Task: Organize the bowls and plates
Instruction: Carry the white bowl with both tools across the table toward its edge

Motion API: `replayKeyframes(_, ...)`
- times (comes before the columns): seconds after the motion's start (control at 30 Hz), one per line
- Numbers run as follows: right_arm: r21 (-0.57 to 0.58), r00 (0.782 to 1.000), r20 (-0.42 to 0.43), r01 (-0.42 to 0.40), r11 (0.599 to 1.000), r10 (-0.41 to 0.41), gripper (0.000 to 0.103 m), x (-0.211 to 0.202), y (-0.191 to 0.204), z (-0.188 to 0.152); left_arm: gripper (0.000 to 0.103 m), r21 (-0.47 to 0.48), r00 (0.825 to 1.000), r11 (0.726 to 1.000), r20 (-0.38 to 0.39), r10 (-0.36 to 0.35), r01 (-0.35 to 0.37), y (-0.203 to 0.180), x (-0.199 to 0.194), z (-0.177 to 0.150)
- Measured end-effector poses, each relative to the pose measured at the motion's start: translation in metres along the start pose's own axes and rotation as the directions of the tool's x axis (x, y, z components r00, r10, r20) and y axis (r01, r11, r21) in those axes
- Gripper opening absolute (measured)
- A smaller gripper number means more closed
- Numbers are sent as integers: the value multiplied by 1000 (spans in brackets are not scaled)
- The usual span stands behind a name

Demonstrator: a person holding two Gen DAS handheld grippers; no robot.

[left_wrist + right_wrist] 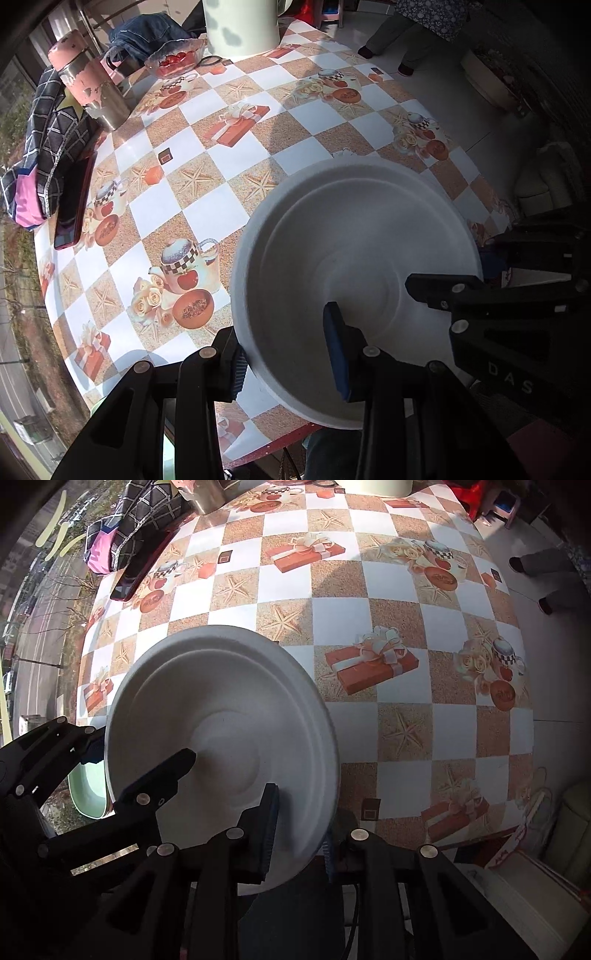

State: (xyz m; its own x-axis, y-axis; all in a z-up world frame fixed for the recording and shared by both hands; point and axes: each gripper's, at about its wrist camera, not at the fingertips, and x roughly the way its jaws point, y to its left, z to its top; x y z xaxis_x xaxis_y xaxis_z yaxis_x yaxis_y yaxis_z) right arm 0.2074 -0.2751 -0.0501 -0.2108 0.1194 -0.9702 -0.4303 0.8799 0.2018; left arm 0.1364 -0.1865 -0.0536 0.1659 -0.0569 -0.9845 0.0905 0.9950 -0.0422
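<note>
A plain white moulded-pulp bowl point(354, 266), matte with stepped rings inside, is hanging above the near edge of the checked table point(229, 155). The left gripper point(291, 363) and right gripper point(297, 836) are each pinching its rim from opposite sides.

One legible marking: the raised letters "DAS" on the black arm of the right gripper point(443, 291), seen at the lower right of the left wrist view. No other text, number or label can be read in either view.
</note>
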Motion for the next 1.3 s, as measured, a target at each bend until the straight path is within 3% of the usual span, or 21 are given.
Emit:
replayKeyframes(0.57, 114, 999, 31, -19, 993, 16, 23, -6, -19, -32, 40, 109, 1000, 994, -3, -27, 27, -26, -6, -12)
replayKeyframes(0.77, 146, 1000, -4, -30, 989, 31, 23, 6, -24, -42, 40, 136, 996, 989, -71, -44, 54, -34, 8, -21)
replayKeyframes(0.97, 163, 999, -25, -39, 986, 43, 23, 14, -26, -46, 40, 115, 995, 992, -85, -48, 58, -32, 15, -22)
replayKeyframes(1.17, 147, 997, -47, -60, 987, 67, 24, 32, -22, -44, 51, 59, 992, 997, -119, -36, 44, -17, 25, -28)
replayKeyframes(1.2, 156, 997, -52, -53, 986, 61, 24, 34, -24, -45, 60, 42, 993, 998, -116, -34, 39, -12, 24, -30)
replayKeyframes(1.27, 189, 997, -60, -46, 981, 58, 46, 36, -31, -48, 67, -2, 994, 999, -101, -32, 32, 0, 21, -32)
replayKeyframes(1.3, 211, 997, -59, -36, 977, 50, 77, 37, -37, -50, 70, -24, 995, 999, -97, -35, 33, 6, 20, -34)
